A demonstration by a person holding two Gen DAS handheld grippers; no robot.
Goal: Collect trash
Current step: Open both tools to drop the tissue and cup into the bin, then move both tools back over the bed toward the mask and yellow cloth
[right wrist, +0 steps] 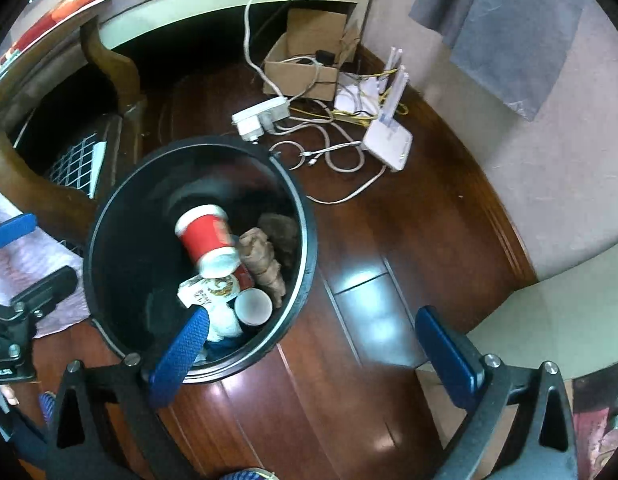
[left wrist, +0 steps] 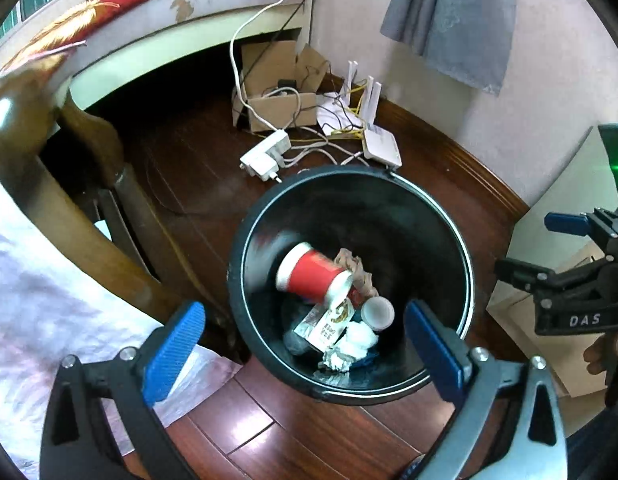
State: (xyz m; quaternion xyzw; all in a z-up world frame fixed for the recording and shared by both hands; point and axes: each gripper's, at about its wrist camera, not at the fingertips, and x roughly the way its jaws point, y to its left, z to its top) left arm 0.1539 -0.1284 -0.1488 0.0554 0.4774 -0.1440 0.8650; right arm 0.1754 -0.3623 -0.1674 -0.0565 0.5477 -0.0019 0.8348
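Both tongs are hanging over a black trash bin (left wrist: 245, 280) that is standing on the dark wooden floor (left wrist: 309, 432). The left tongs (left wrist: 305, 348) are spread wide, with nothing between the blue pads (left wrist: 175, 350), and the bin is filling the middle and lower middle of the left wrist view. The right tongs (right wrist: 309, 354) are also spread wide and are pinching nothing; in the right wrist view the bin (right wrist: 305, 216) is sitting in the left half of the frame, and one blue pad (right wrist: 181, 354) is reaching over its near rim.

Inside the bin a red paper cup (left wrist: 315, 274) is lying on its side, blurred in both views. Below it I am seeing a printed packet (left wrist: 333, 322), a small white cup (left wrist: 377, 312), a crumpled white tissue (left wrist: 359, 338) and a piece of brown crumpled paper (right wrist: 261, 260).

In the upper middle of both frames a cardboard box (left wrist: 285, 112), a white power strip (left wrist: 265, 154) and a white router (left wrist: 383, 146) are lying on the floor among cables, beside the wall. A wooden chair (left wrist: 93, 216) is standing at the left of the bin.
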